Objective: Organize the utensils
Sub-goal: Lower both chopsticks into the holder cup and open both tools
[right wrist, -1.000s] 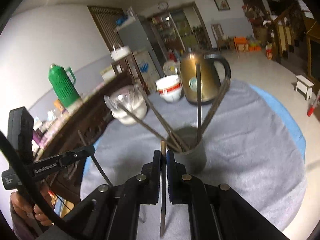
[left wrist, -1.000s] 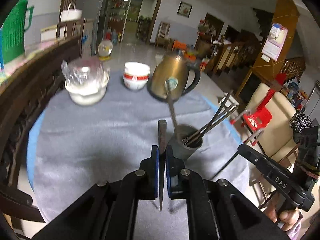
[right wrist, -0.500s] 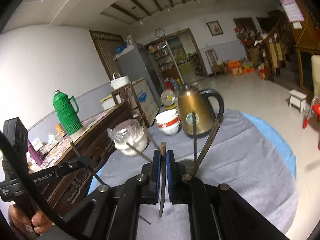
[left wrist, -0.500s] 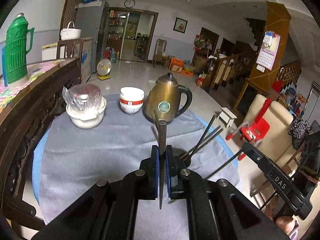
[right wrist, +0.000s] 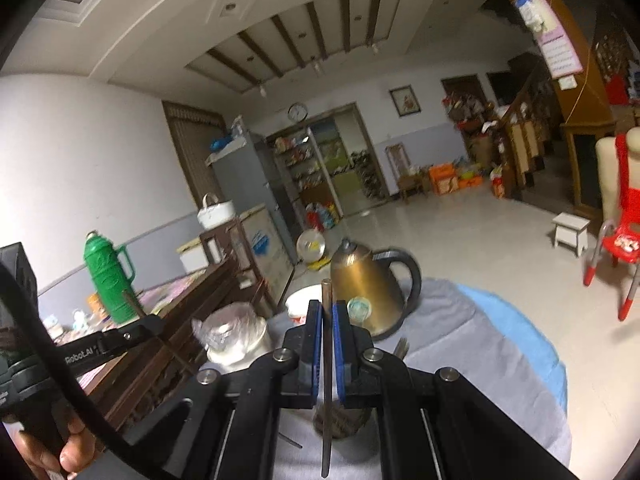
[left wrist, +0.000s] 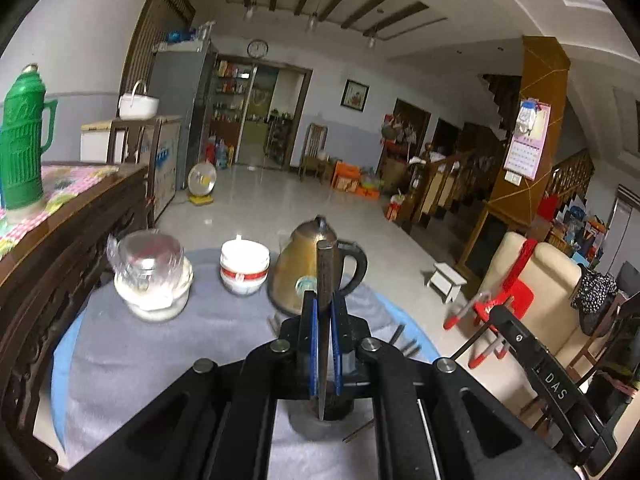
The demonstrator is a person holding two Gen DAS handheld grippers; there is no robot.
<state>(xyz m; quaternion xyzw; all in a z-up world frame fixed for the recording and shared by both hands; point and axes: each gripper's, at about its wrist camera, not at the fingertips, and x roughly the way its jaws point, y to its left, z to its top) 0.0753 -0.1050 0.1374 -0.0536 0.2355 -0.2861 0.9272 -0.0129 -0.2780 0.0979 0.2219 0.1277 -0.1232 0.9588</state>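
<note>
Left gripper (left wrist: 323, 312): jaws nearly shut, blue pads clamped on one dark chopstick (left wrist: 326, 276). The stick runs vertically through frame centre, blunt square end up in front of the kettle, thin tip down at lower centre.

Right gripper (right wrist: 327, 322): same state, jaws nearly shut on its own chopstick (right wrist: 327, 380), also vertical in frame centre, tip pointing at the bottom edge.

Dark holder cup (left wrist: 332, 408) sits lower centre in the left view, mostly hidden behind the gripper body; the chopstick tip shows in front of its mouth, can't tell whether it touches. In the right view the cup (right wrist: 340, 416) is just below the jaws, blurred. A few more stick ends poke out either side of the left gripper body, too blurred to count.

Table (left wrist: 160, 356) is covered in grey cloth with a blue layer showing at the edge. Across the middle of the left frame, left to right: a white bowl with a plastic-wrapped jar on top (left wrist: 150, 276), a red-banded white bowl (left wrist: 244, 266), a brass kettle (left wrist: 300, 268) with black handle. All three stand apart from each other.

Far left edge: green thermos (left wrist: 22, 144) on a checked cloth on a dark wooden cabinet (left wrist: 76, 240).

Right side of the left view: the other gripper's black arm, red plastic chair (left wrist: 504, 296) behind it. Lower left of the right view: a hand (right wrist: 56, 452) gripping the left tool's handle.
</note>
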